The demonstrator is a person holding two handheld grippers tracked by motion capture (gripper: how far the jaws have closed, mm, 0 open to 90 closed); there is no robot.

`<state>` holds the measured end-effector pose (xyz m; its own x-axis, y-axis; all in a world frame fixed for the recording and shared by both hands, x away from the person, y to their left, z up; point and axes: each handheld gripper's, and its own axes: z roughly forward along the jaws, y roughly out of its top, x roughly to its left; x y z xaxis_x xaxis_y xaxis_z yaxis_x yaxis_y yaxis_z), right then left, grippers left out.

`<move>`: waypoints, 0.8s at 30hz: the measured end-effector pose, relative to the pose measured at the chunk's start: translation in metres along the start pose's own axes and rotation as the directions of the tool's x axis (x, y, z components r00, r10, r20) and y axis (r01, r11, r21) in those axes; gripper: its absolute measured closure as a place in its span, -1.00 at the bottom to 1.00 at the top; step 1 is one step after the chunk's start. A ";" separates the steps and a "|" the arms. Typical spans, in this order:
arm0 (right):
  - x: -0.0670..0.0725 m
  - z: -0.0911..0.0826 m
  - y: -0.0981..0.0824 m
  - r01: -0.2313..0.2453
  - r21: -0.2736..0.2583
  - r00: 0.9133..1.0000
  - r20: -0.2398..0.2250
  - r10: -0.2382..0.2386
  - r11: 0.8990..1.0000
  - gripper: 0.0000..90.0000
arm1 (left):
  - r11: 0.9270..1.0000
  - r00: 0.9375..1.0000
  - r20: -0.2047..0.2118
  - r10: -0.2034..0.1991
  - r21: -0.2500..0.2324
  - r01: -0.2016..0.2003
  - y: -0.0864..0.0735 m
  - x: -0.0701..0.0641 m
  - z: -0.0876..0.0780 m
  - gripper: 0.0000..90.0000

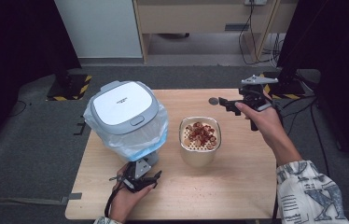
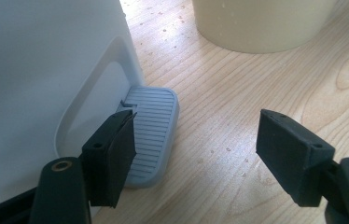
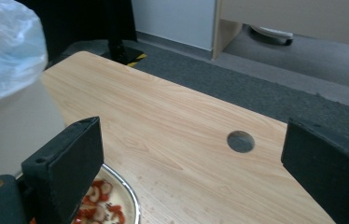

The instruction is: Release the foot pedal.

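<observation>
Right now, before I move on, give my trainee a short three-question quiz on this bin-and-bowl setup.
1. True or false: the lid of the pedal bin is shut.
2. What lies nearest the left gripper? A) the bin's grey foot pedal B) the hole in the table C) the bowl's rim
3. Fill in: the cream bowl holds ____ and pale pieces, and the right gripper hovers with its jaws ____.

Key: 1 true. 2 A; one jaw sits at the pedal's edge, the jaws wide apart. 3 red; open, with nothing between them.
</observation>
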<state>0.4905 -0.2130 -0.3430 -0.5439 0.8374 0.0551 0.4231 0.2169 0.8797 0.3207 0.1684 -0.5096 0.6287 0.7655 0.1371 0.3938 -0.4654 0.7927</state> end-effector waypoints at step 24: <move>-0.022 -0.021 -0.062 -0.027 0.001 0.994 0.104 0.027 1.000 -0.84 | 1.000 1.000 0.006 0.012 0.006 -0.012 0.000 -0.001 0.002 -0.42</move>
<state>0.4604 -0.2553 -0.3887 -0.4541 0.8905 0.0291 0.4386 0.1950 0.8773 0.3213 0.1670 -0.5111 0.6375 0.7571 0.1431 0.3902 -0.4774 0.7873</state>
